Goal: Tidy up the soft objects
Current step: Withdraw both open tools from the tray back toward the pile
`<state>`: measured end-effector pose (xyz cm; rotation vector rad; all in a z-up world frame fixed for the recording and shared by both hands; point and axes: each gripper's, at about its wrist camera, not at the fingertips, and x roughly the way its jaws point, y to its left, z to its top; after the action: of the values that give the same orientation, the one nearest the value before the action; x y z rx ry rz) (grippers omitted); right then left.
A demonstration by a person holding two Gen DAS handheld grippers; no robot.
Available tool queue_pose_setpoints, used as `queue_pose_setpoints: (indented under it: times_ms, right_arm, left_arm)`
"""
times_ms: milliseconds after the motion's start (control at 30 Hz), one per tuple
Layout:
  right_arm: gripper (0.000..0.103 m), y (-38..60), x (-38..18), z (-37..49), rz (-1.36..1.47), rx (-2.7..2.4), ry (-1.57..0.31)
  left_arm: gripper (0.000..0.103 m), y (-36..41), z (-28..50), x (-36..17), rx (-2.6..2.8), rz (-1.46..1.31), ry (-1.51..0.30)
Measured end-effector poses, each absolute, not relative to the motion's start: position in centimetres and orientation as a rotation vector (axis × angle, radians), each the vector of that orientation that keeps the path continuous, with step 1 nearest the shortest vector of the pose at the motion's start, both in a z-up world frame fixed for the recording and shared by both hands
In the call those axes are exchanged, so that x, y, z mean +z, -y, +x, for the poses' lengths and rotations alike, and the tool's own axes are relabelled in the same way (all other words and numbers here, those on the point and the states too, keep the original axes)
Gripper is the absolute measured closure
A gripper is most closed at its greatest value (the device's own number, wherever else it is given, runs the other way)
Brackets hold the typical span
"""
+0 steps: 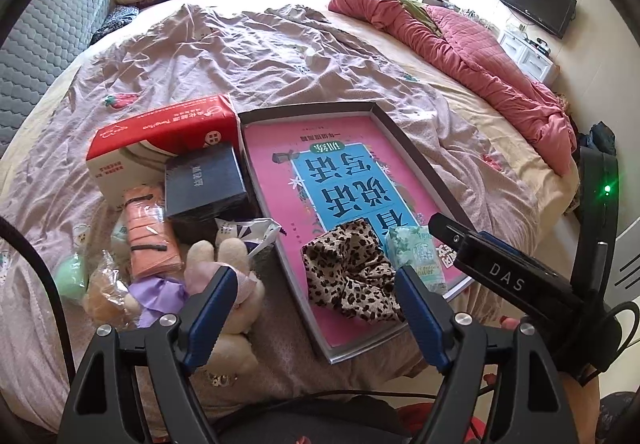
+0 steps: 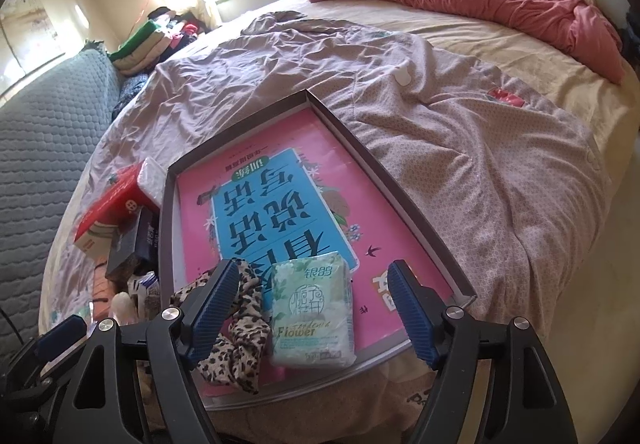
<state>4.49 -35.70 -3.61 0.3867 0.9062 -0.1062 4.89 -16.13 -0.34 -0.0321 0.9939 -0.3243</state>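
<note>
Both grippers are hanging over the near edge of the bed, angled down. The right gripper (image 2: 310,310) is standing with its fingers spread and nothing gripped; the green tissue pack (image 2: 312,312) is lying free between them in the shallow tray (image 2: 420,203), its edge touching the leopard-print scrunchie (image 2: 236,328). The left gripper (image 1: 316,314) is likewise spread and empty, sitting above the gap between tray and clutter.

Just left of the tray, the unsorted soft items are lying heaped: cream plush toy (image 1: 224,276), folded orange cloth (image 1: 148,236), purple fabric (image 1: 160,296), a green ball (image 1: 70,278). Behind them, the dark blue box (image 1: 206,181) is leaning on the red tissue box (image 1: 160,139).

Risks, as judged:
- Left fingers closing on the plush may also be catching the purple fabric or plastic wrapper beside it, dragging the heap.
- Disturbing the heap could be tipping the dark box.
- The two grippers are working close together; a collision over the tray corner looks possible.
- The tray is resting on rumpled bedding, so pressing on its near rim may tilt it.
</note>
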Motion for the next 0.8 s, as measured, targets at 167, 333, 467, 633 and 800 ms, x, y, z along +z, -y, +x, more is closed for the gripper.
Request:
queue_pose_setpoints:
  times_ms: [167,333,467,633,800]
  right_arm:
    - [0.023,35.0,-2.3,4.1,0.374,-0.102,-0.881]
    - [0.02,34.3,-1.1,3.5,0.387,-0.072,-0.846]
    - [0.02,33.7,0.0,3.1,0.379,-0.073,-0.826]
    - [0.019,33.1,1.4,2.6,0.379,-0.054,-0.806]
    - [0.019,32.5,2.5,2.3,0.376,-0.03,-0.793]
  left_arm:
    - [0.023,15.8,4.3,0.1,-0.327,-0.033,-0.996]
    - [0.023,15.1,3.7,0.6,-0.32,-0.037,-0.997]
    - [0.023,14.4,3.4,1.1,-0.314,-0.05,-0.994]
    - [0.023,13.0,2.6,2.0,-0.295,-0.057,-0.985]
    - [0.022,11.5,2.3,2.8,-0.28,-0.078,-0.978]
